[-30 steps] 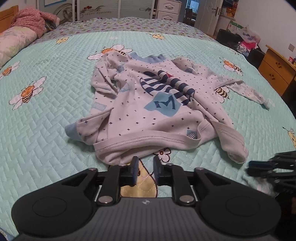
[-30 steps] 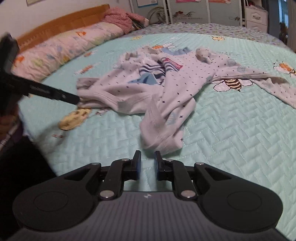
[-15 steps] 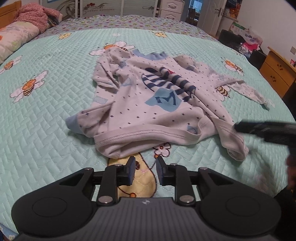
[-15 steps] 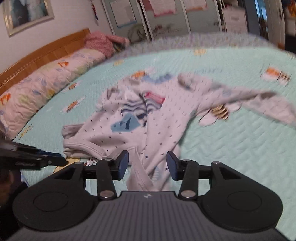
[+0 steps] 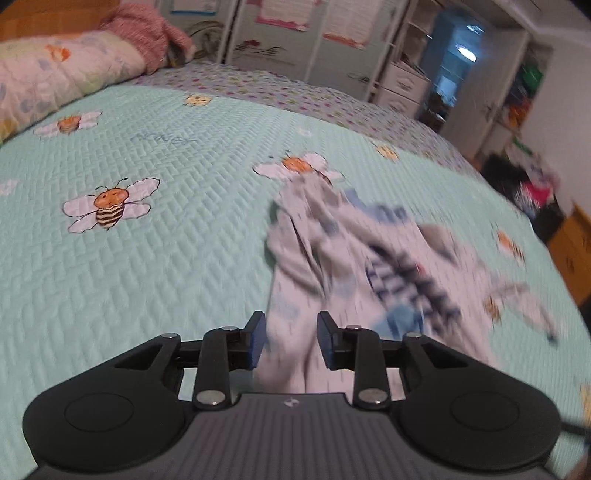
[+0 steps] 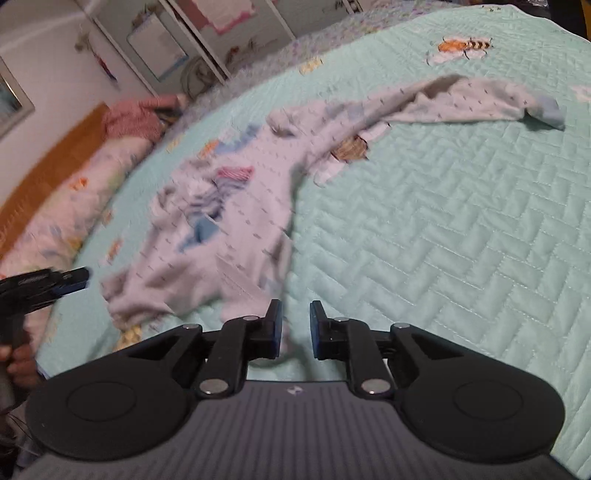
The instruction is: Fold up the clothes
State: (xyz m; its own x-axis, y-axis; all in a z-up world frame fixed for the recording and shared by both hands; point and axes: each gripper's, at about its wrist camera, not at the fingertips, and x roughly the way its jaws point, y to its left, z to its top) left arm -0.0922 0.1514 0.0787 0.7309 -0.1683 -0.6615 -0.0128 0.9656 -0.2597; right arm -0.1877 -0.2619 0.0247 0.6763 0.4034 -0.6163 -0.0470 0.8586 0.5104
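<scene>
**Both grippers parted at the shirt's hem**

The left gripper [image 5: 291,339] stood spread, blurred shirt [image 5: 354,266] cloth between its fingers, ungripped. The right gripper [image 6: 295,328] was likewise parted at the hem. The shirt lay crumpled on the bee-print quilt [image 5: 147,236]; faint stitched lettering there was unreadable. Open quilt lay leftward.

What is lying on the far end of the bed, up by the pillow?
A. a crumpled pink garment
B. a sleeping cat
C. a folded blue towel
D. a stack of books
A: a crumpled pink garment sits at the head of the bed beside the patterned pillow, well away from the pale dotted shirt on the green bee-print bedspread.
</scene>
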